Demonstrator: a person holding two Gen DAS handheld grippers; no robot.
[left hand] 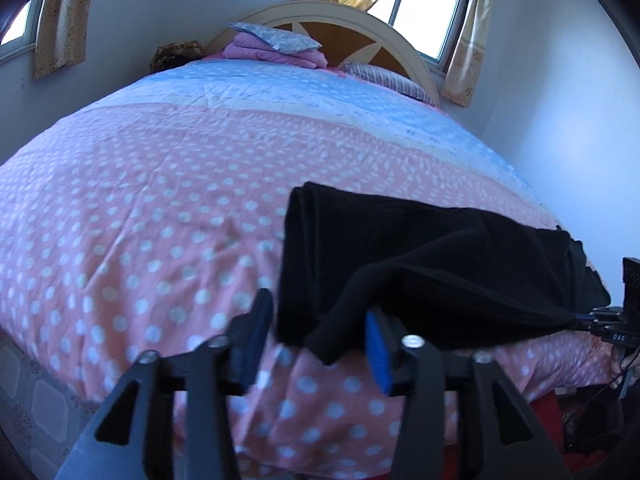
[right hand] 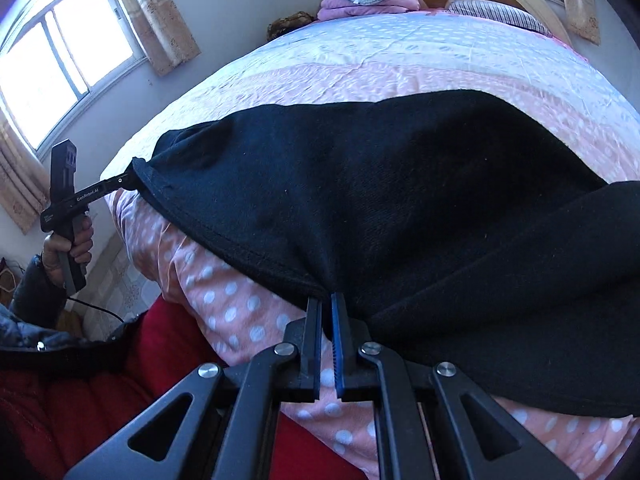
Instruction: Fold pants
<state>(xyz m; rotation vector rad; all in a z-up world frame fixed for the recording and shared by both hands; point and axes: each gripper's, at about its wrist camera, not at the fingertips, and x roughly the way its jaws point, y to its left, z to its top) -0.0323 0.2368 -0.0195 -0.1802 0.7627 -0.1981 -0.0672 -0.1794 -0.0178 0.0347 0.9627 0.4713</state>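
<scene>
Pants: black pants [right hand: 360,184] lie doubled over by the bed's [left hand: 140,184] near edge.
Left tool [left hand: 316,340]: I see it spread, cloth draped loosely between.
Right tool [right hand: 326,308]: pinching the hem.
Left to do: I judge further folding remains.

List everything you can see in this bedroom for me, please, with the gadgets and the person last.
pants: one, black, partly folded on the bed's near edge
bedspread: one, pink with white dots, blue band farther back, covering the bed
headboard: one, cream and brown, at the far end
folded bedding: one pile, pink with a grey patterned piece on top, by the headboard
striped pillow: one, beside that pile
curtains: yellowish, at the windows
left gripper: black, blue pads, jaws apart around a pants corner
right gripper: black, shut on the pants' hem
hand: one, gripping the left gripper's handle
</scene>
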